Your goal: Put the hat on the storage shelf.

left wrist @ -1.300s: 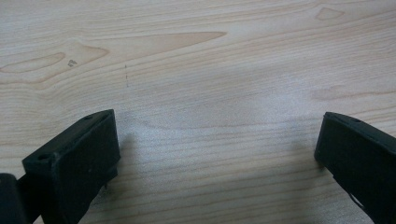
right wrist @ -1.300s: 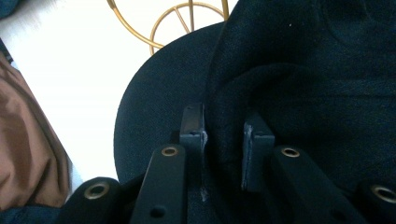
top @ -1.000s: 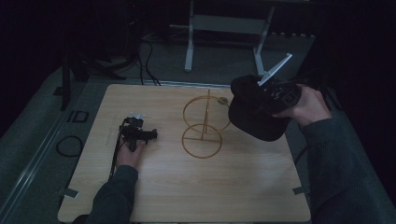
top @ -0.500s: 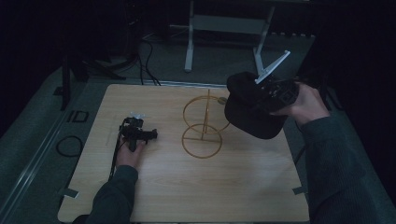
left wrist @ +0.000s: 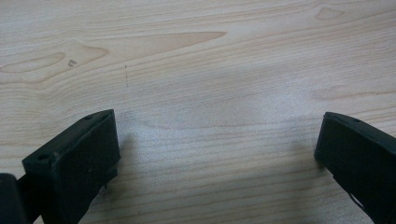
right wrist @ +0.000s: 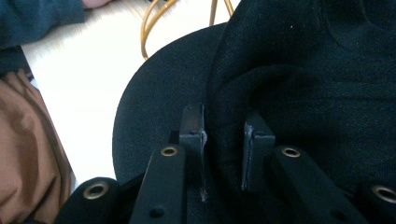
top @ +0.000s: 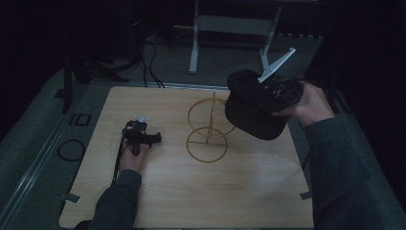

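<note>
Pinching black cap (right wrist: 299, 84) fabric, right gripper (right wrist: 225, 135) beside gold stand (top: 208, 129).

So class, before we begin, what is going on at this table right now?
A person holds a hand-held gripper in each hand. The right hand-held gripper is shut on a black cap, held in the air beside a gold wire stand on the wooden table. The left hand-held gripper rests on the table with its jaws open and nothing between them.

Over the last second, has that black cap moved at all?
Yes. The black cap, held in the right gripper, has drifted slightly left, toward the gold wire stand, and now overlaps its upper ring.
</note>
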Demonstrator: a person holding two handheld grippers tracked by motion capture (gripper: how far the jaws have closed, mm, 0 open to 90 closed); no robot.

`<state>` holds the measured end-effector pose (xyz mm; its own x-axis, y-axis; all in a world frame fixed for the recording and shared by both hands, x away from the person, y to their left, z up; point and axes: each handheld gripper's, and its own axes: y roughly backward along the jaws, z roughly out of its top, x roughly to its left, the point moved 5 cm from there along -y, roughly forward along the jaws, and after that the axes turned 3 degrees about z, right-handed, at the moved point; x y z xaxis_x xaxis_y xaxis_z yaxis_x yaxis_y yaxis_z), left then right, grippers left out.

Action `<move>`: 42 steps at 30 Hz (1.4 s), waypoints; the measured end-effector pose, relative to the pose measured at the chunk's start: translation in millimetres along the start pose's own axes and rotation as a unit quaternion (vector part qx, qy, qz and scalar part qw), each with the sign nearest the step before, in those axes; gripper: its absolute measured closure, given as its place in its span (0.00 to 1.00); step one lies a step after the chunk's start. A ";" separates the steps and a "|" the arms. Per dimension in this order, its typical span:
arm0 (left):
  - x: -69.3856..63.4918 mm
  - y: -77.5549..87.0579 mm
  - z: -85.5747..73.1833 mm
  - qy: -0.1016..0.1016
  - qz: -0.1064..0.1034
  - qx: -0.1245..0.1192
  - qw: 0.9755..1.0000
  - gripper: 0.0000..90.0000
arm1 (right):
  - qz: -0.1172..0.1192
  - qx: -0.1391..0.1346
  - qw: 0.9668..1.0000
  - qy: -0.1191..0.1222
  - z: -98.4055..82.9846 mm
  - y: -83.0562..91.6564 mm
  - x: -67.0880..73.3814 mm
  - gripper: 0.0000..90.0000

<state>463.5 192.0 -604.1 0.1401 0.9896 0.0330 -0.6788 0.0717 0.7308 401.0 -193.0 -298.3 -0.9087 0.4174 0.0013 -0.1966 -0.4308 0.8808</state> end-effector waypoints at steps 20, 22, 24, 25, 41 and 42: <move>0.0 0.0 -0.1 0.000 0.000 0.000 1.000 0.00 | 0.001 -0.005 1.000 0.029 21.4 -4.2 12.2 0.83; -0.1 0.0 -0.1 0.000 0.000 0.000 1.000 0.00 | 0.002 -0.007 0.999 0.033 23.3 -5.9 13.9 0.83; -0.1 0.0 -0.1 0.000 0.000 0.000 1.000 0.00 | 0.003 -0.008 0.999 0.037 25.5 -7.3 16.0 0.83; -0.1 0.0 0.0 0.000 0.000 0.000 1.000 0.00 | 0.004 -0.010 0.999 0.039 26.7 -7.7 16.8 0.83; -0.1 0.0 0.0 0.000 0.000 0.000 1.000 0.00 | 0.009 -0.017 0.998 0.065 50.1 -16.9 31.0 0.82; 0.0 0.0 0.0 0.000 0.000 0.000 1.000 0.00 | 0.011 -0.017 0.998 0.068 52.8 -19.3 32.6 0.82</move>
<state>463.4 191.9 -604.1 0.1402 0.9896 0.0330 -0.6788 0.0718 0.7308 394.7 -128.8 -290.3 -0.9537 0.2972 -0.0461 -0.1872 -0.4666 0.8644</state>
